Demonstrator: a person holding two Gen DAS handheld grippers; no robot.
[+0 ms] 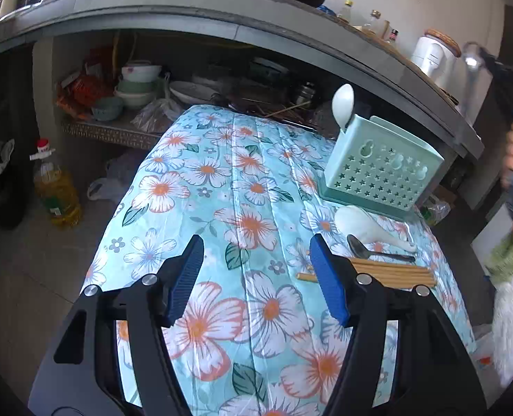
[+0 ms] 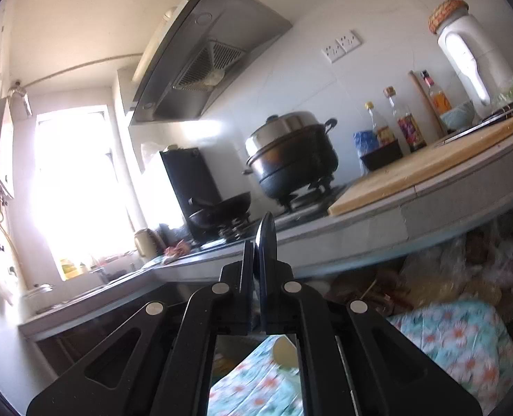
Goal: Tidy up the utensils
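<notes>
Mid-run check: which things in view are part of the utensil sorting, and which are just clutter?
Job: green caddy with white spoon in it; white scoop, dark spoon, chopsticks on floral cloth.
Clutter: oil bottle, stacked bowls, steamer pot, wok.

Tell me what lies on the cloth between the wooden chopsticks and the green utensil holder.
In the left wrist view, a dark metal spoon lies just beyond the chopsticks, then a white spoon lies at the foot of the utensil holder.
</notes>
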